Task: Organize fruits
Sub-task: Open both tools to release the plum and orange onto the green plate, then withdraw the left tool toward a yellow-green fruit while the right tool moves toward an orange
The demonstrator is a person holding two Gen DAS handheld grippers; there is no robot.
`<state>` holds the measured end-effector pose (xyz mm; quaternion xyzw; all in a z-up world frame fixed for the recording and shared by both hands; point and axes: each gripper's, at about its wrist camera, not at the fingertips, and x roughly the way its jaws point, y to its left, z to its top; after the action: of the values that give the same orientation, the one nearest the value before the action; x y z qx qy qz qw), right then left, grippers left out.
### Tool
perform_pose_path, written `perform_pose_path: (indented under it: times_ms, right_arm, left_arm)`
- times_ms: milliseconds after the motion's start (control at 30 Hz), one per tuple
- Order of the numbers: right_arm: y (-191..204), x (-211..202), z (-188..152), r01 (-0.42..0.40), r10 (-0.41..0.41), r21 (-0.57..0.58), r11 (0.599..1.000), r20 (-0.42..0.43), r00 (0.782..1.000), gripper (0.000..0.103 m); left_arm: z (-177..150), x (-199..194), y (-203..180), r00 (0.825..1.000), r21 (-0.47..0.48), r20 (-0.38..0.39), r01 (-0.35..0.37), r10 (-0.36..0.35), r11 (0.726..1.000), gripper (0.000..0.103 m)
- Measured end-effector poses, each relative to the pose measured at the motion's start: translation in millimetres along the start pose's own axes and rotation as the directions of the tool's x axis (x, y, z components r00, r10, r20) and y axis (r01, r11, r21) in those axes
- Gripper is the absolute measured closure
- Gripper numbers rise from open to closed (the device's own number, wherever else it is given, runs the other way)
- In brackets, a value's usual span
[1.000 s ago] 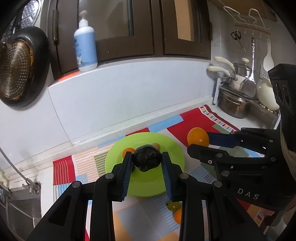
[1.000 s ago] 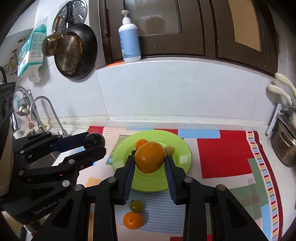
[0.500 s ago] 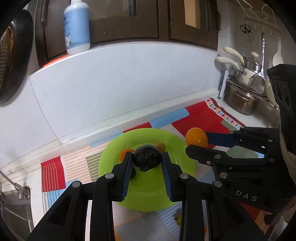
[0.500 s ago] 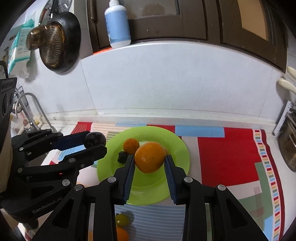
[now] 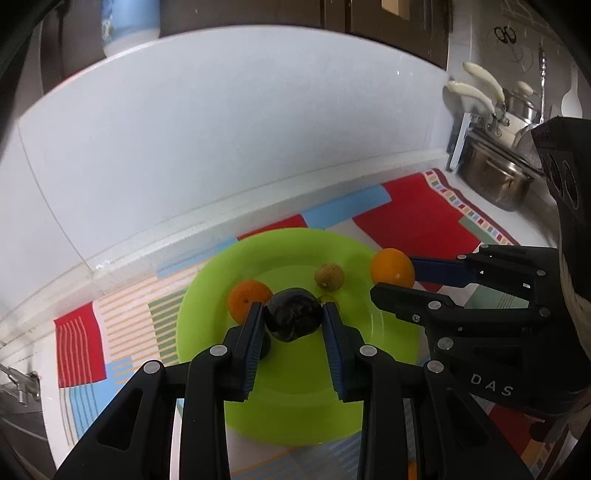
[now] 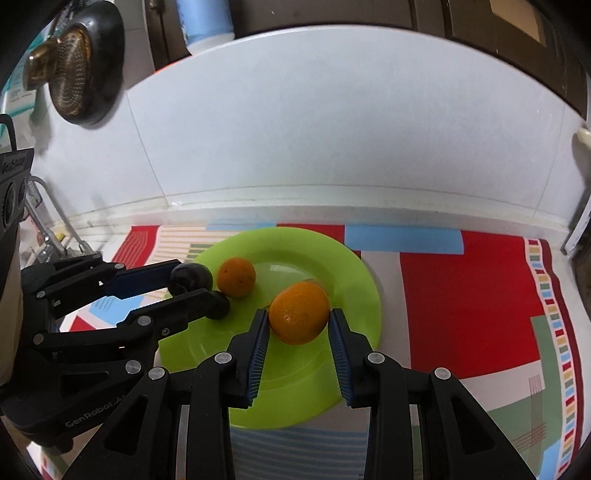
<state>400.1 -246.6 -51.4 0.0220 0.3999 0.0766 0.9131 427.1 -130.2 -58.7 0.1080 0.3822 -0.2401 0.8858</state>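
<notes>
Dark fruit, near-black and shiny, maybe a plum or avocado, can't tell which, clamped between the blue ribbed pads of the left gripper. It hangs over the green plate, left-centre part. Same fruit from the right wrist view, sitting at the left gripper's tips above the plate's left edge.

Large orange clamped in the right gripper, jaws closed onto its sides, over the middle-right of the plate. In the left wrist view this orange is at the right gripper's tips, above the plate's right rim.

On the plate: a smaller orange just behind-left of the held dark fruit, also seen from the right; a small brownish-green round fruit toward the back, kind unclear; a second small dark fruit, partly hidden behind the left gripper's lower finger.

Plate sits on a patchwork mat, red, blue, green and striped blocks, on a white counter along a white tiled wall. Steel pot at far right with white-handled pans above it. Dark perforated pan hangs on the wall at upper left, faucet below it. Blue-and-white bottle on the ledge, top cut off.
</notes>
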Motion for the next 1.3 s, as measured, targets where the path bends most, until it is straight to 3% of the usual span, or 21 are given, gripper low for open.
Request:
perform_pose_path:
  times_ms: [300, 567, 667, 1200, 1300]
  right_arm:
    - [-10, 25, -5, -0.011, 0.012, 0.022, 1.0, -0.05, 0.999, 0.069]
    - [-11, 30, -5, -0.012, 0.014, 0.028, 1.0, -0.064, 0.998, 0.069]
    - [-12, 28, -5, -0.01, 0.012, 0.035, 0.999, -0.059, 0.998, 0.068]
    - [0, -20, -4, -0.003, 0.002, 0.019, 1.0, 0.022, 1.0, 0.068]
    - [4, -35, -5, -0.005, 0.005, 0.016, 1.0, 0.042, 0.999, 0.068]
  left_arm:
    - [-5, 23, -1, 0.999, 0.017, -0.052, 0.015, -0.014, 1.0, 0.071]
    - [-5, 25, 1, 0.998, 0.008, -0.053, 0.028, -0.027, 1.0, 0.071]
    - [-5, 20, 0, 0.999, 0.011, -0.041, 0.027, -0.026, 1.0, 0.066]
    - [0, -33, 1, 0.999, -0.042, 0.045, -0.008, 0.01, 0.999, 0.066]
    - [-2, -49, 0, 0.998, -0.046, 0.067, -0.011, 0.014, 0.999, 0.06]
